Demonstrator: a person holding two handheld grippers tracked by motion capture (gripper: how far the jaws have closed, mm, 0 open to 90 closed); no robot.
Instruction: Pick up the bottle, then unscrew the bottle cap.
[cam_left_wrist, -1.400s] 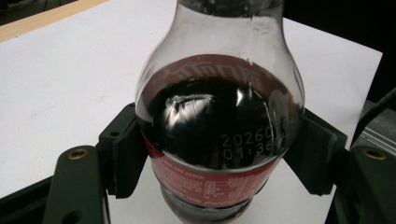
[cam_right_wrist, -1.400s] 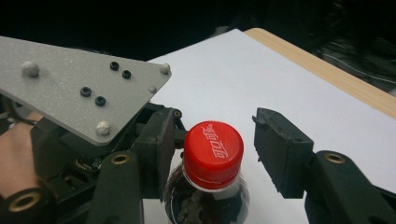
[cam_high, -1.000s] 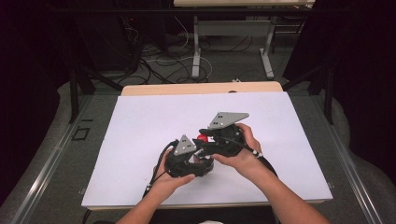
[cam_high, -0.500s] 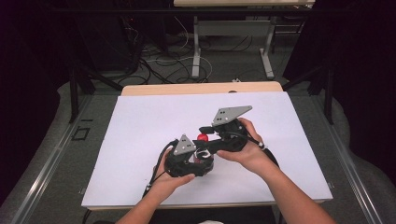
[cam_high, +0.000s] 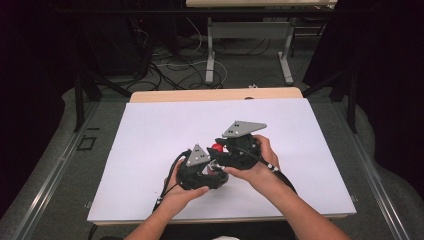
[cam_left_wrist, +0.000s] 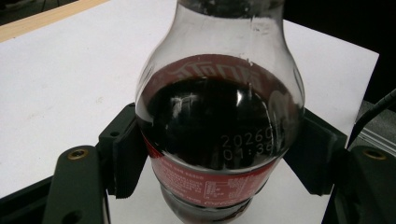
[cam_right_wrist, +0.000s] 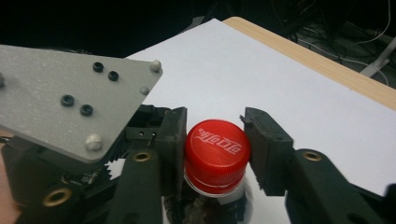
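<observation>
At the centre of the high view, a little below the middle, a cola bottle (cam_left_wrist: 219, 140) stands on the white sheet (cam_high: 150, 135). Its red cap (cam_right_wrist: 216, 149) shows between the two grippers. The left gripper (cam_left_wrist: 219, 163) is clenched on the bottle body, both pads touching the glass-clear wall. The right gripper (cam_right_wrist: 215, 154) has its jaws pressed on both sides of the cap. A hand (cam_high: 182, 197) holds each tool near the lower middle of the frame.
</observation>
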